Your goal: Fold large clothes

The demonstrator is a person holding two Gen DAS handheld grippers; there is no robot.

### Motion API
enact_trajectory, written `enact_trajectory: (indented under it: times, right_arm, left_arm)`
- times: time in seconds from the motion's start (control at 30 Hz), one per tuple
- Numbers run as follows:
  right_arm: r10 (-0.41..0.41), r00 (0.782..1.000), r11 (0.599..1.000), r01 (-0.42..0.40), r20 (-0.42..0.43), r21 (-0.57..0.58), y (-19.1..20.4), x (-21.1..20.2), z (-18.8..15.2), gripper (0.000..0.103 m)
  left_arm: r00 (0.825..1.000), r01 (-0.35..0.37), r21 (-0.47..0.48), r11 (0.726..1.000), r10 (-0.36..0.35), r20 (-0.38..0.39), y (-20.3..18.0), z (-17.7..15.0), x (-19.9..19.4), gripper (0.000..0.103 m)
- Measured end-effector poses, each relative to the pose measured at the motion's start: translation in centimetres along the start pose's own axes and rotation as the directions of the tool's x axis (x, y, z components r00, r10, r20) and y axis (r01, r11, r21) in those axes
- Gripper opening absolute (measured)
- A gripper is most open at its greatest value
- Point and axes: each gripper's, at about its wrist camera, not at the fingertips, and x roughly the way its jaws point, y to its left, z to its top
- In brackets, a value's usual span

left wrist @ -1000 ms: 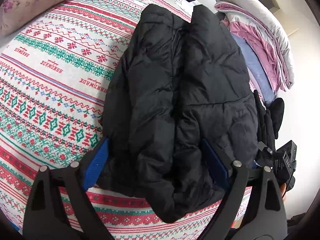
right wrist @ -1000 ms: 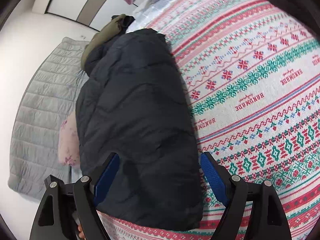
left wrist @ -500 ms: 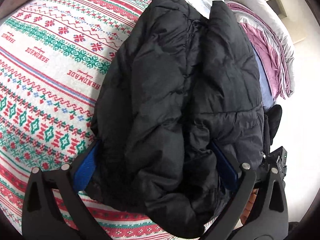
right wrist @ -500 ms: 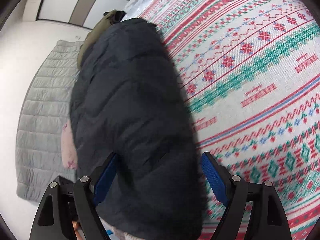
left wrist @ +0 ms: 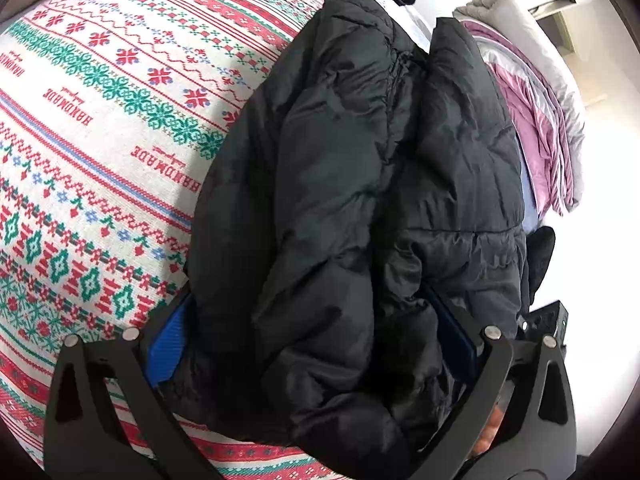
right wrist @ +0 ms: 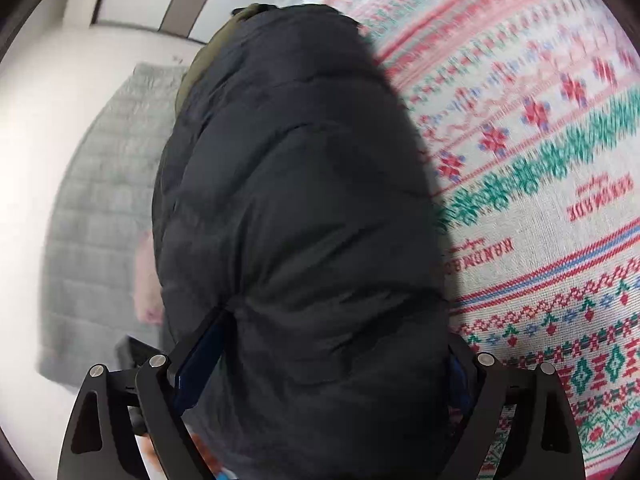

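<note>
Black puffer jacket. Bedspread: white, with red, green and blue knit-style bands. Pink-and-grey bedding. Grey quilted mat. Blue gripper pads.

Left gripper angled steeply down, jaws spread wide — have just been opening, dark padded cloth bulging between the blue pads. Right gripper tilted down too, jaws also just been opening — same cloth fills the gap.
</note>
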Motion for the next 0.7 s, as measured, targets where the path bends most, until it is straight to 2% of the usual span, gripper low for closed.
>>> enact_trajectory:
  times: [0.13, 0.27, 0.37, 0.53, 0.6, 0.63, 0.7]
  right_arm:
    - [-0.012, 1.0, 1.0, 0.012, 0.012, -0.012, 0.8, 0.0, -0.3, 0.083]
    - [-0.016, 0.999, 0.999, 0.017, 0.031, -0.038, 1.4, -0.6, -0.7, 0.07]
    - [-0.01, 0.999, 0.998, 0.012, 0.039, -0.061, 2.2, -0.8, -0.9, 0.069]
    - [0.015, 1.0, 1.0, -0.015, -0.002, -0.01, 0.9, 0.4, -0.4, 0.069]
    - [0.001, 1.0, 0.999, -0.001, 0.006, -0.033, 1.1, 0.2, -0.6, 0.068]
    - [-0.013, 1.0, 0.998, 0.014, 0.018, -0.058, 1.6, 0.1, -0.7, 0.066]
    - [-0.03, 0.998, 0.994, 0.035, 0.047, -0.105, 2.8, -0.3, -1.0, 0.052]
  left_arm:
    - [1.0, 0.001, -0.009, 1.0, -0.001, 0.009, 0.5, -0.2, -0.3, 0.101]
    - [1.0, 0.013, -0.034, 0.999, -0.012, 0.023, 0.9, -0.3, -0.5, 0.099]
    - [1.0, 0.023, -0.046, 0.999, -0.022, 0.019, 1.3, -0.3, -0.6, 0.1]
    - [1.0, 0.015, -0.025, 1.0, -0.015, 0.018, 1.1, -0.3, -0.7, 0.097]
    - [0.999, 0.021, -0.024, 0.999, -0.021, 0.03, 0.8, -0.3, -1.0, 0.08]
    - [0.999, 0.029, -0.028, 0.999, -0.028, 0.038, 0.8, -0.4, -1.2, 0.076]
    - [0.998, 0.035, -0.022, 0.999, -0.033, 0.061, 0.6, -0.3, -1.6, 0.06]
